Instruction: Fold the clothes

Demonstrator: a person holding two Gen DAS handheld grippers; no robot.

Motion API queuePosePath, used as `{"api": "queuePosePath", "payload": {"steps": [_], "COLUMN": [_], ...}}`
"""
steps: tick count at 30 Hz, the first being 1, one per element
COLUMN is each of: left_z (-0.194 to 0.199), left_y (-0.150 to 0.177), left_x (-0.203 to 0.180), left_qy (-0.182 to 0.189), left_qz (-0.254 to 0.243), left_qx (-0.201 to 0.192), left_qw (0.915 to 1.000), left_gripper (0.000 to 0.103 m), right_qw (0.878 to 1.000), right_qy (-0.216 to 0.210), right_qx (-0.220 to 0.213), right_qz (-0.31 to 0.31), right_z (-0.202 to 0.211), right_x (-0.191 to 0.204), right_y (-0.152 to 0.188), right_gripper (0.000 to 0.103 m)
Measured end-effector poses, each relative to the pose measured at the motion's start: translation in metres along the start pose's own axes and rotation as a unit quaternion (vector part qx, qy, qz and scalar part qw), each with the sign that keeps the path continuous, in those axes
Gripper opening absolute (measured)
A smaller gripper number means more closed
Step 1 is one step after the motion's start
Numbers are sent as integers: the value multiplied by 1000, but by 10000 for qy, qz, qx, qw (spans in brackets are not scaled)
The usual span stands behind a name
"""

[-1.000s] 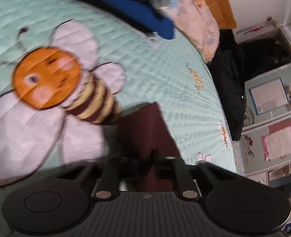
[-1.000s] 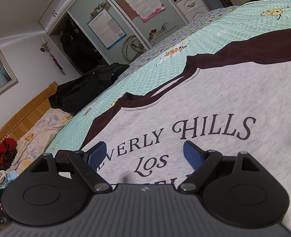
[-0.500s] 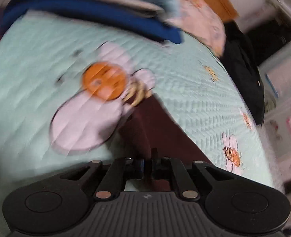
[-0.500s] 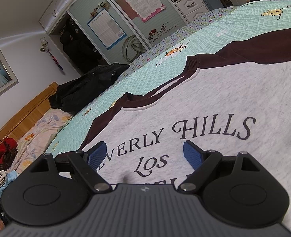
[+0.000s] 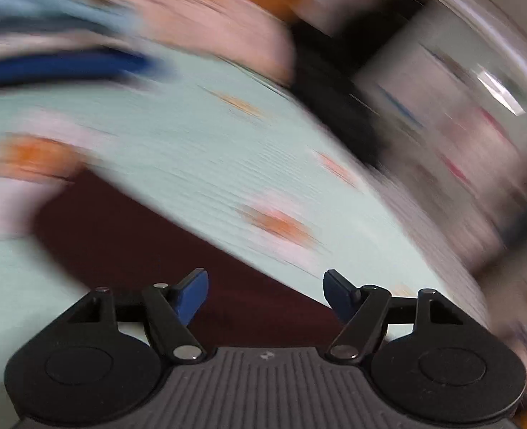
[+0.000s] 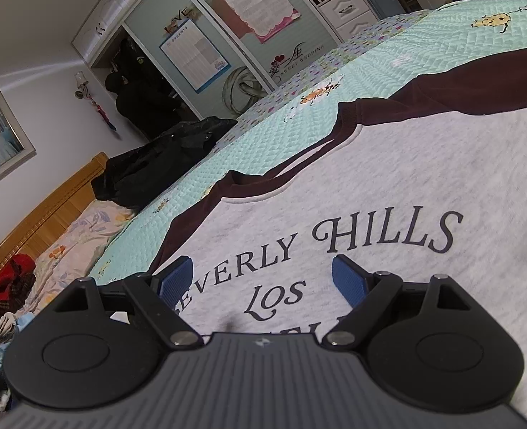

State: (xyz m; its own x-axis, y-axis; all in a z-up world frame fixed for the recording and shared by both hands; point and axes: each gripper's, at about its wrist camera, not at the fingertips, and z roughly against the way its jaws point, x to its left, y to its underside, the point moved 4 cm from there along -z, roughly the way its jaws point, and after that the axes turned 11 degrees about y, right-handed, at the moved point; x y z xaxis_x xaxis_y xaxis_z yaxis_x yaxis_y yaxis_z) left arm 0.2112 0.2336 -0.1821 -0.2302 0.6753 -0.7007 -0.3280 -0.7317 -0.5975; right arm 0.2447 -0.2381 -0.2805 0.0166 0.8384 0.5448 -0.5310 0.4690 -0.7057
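Your shirt (image 6: 388,186) lies flat and face up on the mint quilt (image 6: 424,39): a heather-grey body with dark maroon collar and raglan sleeves, printed "BEVERLY HILLS LOS…" in dark serif letters. One sleeve (image 6: 477,89) runs out to the right, smooth on the quilt. In your blurred left view, a maroon sleeve (image 5: 127,243) lies stretched across the quilt too.
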Motion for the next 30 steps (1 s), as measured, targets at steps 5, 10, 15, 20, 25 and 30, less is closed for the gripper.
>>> {"api": "queuePosePath", "payload": {"steps": [5,10,15,20,25,30], "left_z": [-115,-173,-136,-130,-176,-175], "left_y": [38,29,-8,-3,44,22], "left_x": [-48,26,60,17,-25,15], "left_qy": [1519,800,300,973,1126,364], "left_qz": [203,1299,1757,1356,350,1133], "left_qx": [1632,1487,595,779,1727,1128], "left_qw": [9746,9770,9822,9829,9779,9865], "left_gripper": [73,3,23,61,67,6], "right_qw": [10000,10000,10000,9999,10000,9999], "right_qy": [-14,-33,-52,-69,-67,-74], "right_qx": [-2,-3,-14,-24,-28,-27], "right_qz": [-17,-41,-55,-72,-65,-75], "right_z": [0,0,-1,0,-1,-1], "right_x": [0,-1,-1,-2,2,3], "right_y": [0,-1,-1,-1,2,2], "right_gripper": [86,86,86,86,86,86]}}
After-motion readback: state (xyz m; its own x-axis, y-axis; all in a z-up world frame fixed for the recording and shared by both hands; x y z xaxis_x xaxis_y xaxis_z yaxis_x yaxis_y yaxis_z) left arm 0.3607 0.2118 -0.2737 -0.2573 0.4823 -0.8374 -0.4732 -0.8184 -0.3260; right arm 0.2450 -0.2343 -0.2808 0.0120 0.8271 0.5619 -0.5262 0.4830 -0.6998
